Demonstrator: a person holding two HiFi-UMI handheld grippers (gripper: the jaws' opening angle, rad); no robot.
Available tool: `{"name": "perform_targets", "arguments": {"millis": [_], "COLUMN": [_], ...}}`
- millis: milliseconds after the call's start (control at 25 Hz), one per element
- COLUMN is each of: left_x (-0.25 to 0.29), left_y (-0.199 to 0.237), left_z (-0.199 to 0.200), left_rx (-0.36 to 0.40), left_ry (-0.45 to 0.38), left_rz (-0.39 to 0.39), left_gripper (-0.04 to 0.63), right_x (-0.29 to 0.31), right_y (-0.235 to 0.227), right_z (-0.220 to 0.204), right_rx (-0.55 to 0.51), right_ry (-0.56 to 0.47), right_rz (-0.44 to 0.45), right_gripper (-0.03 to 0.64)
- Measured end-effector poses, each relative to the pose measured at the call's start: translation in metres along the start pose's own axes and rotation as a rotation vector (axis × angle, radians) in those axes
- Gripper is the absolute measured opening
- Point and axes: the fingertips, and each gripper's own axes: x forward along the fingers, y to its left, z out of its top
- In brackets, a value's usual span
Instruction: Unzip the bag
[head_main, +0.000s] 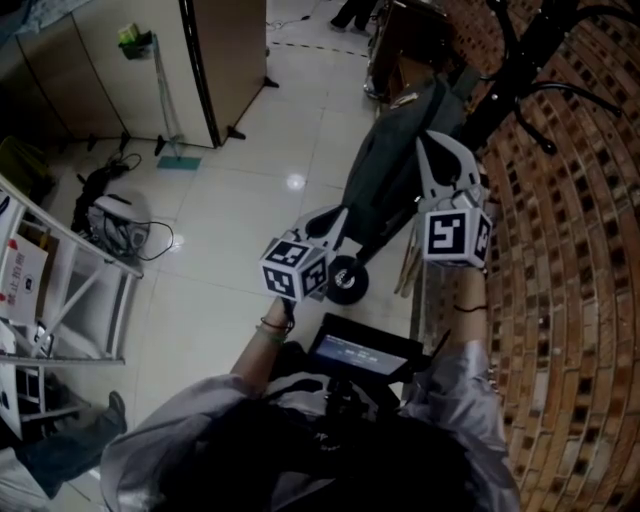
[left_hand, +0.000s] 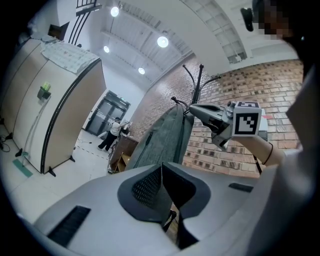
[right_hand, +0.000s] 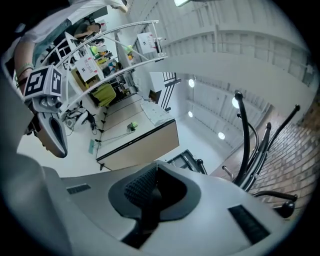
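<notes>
1. Bag (head_main: 388, 185) — grey-green, hanging from the black coat rack (head_main: 530, 50) beside the brick wall (head_main: 570, 260), directly ahead of the person.
2. Left gripper (left_hand: 162, 169) — set low on the bag. Its jaws are pressed together, and a strip of grey bag fabric appears to be pinched between the pads. Judged role: anchoring the cloth.
3. Right gripper (right_hand: 156, 170) — set higher, near the bag's upper end. Its jaws are closed on a small dark tab, taken here for the zipper pull (right_hand: 149, 202). The tab is too blurred to identify with certainty.
4. Step in hand (judgement) — both grips look set and the pull along the zip is about to start. No view shows the zip line plainly, so how far it stands open cannot be told.
5. Next move (judgement) — the right gripper should draw the tab along the line of the teeth, not across it. Meanwhile the left gripper should hold the fabric taut against that pull. The bag hangs freely, so a loose anchor would let it swing or bunch and jam the slider.
6. Pose — both forearms reach forward from the body. The left gripper is the lower and nearer of the two, and the right is out toward the wall. Both grippers point away from the person at the bag. The right one is rolled, since the room appears tilted in its own view.
</notes>
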Motion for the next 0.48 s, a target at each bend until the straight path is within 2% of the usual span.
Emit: {"name": "perform_targets", "arguments": {"millis": [120,200,280,360,400,480], "left_x": [0.004,0.006,0.008,0.013,0.016,0.026], "left_y": [-0.004,-0.012,-0.029,-0.052,-0.063,-0.077], "left_z": [0.001,0.008,0.025,0.048,0.06,0.079], "left_rx": [-0.005,-0.041,-0.131,-0.218,-0.234,-0.218], "left_ry": [-0.006,-0.027,-0.071,-0.118,-0.135,-0.156], "left_rz": [-0.007,-0.027,-0.092,-0.183,-0.218,-0.247], "left_gripper": [0.011,0.011,0.011,0.011,0.011,0.015], "right_x": [0.003,0.005,0.008,0.009,0.01,0.01], "right_y": [-0.004,-0.005,-0.005,-0.005,-0.006,-0.009], "right_z": [-0.006,-0.007,-0.007,-0.008,-0.007,-0.006], "right_rx": [0.083,0.058,0.046,0.078,0.087,0.098], "right_ry": [0.001,0.009,0.015,0.028,0.034,0.04], "right_rz": [0.032,0.053,0.072,0.08,0.087,0.108], "right_gripper": [0.015,0.015,0.015,0.015,0.014,0.014]}}
